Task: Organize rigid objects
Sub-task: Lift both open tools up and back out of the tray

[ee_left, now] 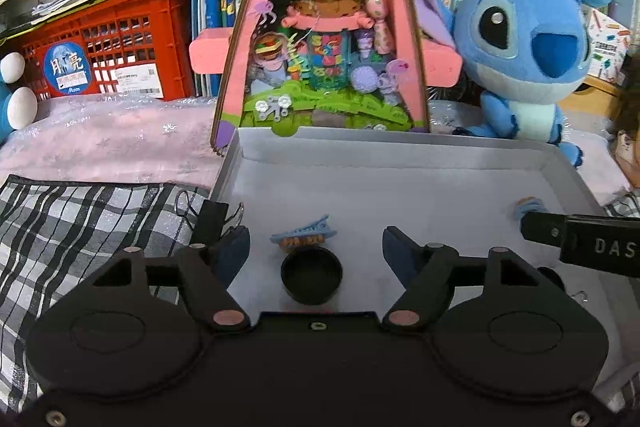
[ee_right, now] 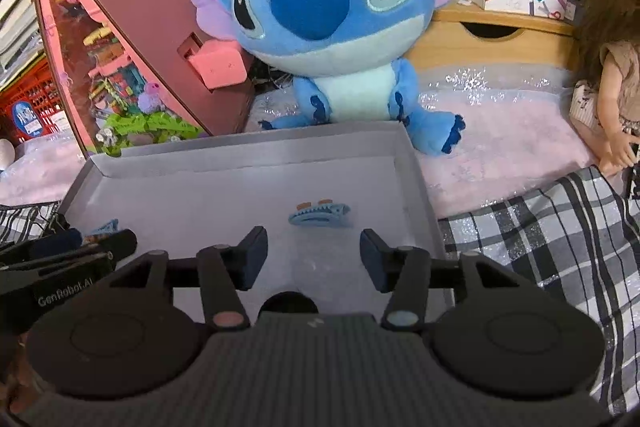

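A shallow grey tray [ee_left: 400, 147] lies in front of both grippers. In the left wrist view a small blue toothed hair clip [ee_left: 304, 233] rests on the tray floor, level with the fingertips of my left gripper [ee_left: 316, 241], which is open and not touching it. A second blue clip [ee_right: 320, 215] lies flat on the tray [ee_right: 248, 151] just ahead of my right gripper [ee_right: 313, 243], also open and holding nothing. One of the right gripper's fingers [ee_left: 536, 229] shows at the tray's right side beside that clip [ee_left: 528, 206]. The left gripper's fingers [ee_right: 116, 243] show at the left edge.
A blue plush toy [ee_right: 328, 19] and a pink triangular display house [ee_left: 320, 27] stand right behind the tray. A black-and-white checked cloth [ee_left: 80, 219] lies on both sides. A red crate [ee_left: 108, 39], shelves of books and a doll [ee_right: 612, 67] are further off.
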Demonstrator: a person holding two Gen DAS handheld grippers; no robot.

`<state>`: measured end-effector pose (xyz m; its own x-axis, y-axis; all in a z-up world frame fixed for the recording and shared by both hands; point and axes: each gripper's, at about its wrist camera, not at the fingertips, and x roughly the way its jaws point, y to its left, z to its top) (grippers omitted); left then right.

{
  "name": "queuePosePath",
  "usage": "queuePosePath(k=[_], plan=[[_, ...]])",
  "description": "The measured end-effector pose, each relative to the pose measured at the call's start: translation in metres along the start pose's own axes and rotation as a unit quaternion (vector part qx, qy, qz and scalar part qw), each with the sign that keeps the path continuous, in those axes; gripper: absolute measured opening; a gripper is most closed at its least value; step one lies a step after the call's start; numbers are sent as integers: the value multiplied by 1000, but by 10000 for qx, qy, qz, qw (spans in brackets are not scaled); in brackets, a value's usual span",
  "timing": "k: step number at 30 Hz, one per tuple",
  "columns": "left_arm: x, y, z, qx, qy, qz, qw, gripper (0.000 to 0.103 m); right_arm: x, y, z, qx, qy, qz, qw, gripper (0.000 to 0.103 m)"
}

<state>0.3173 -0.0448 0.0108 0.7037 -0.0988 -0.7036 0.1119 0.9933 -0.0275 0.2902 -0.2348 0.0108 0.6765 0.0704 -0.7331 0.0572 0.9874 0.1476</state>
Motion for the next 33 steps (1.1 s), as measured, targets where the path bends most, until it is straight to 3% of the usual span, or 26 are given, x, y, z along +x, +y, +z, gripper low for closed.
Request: queuePosePath(k=[18,33], plan=[[-69,8,-16,94,-416,-28,9991,85,-55,4,-10,-460,-596,-85,9971,84],[-143,5,-69,243,-628,-521,9964,90,-126,9,-52,-935,-1137,274,9887,89]])
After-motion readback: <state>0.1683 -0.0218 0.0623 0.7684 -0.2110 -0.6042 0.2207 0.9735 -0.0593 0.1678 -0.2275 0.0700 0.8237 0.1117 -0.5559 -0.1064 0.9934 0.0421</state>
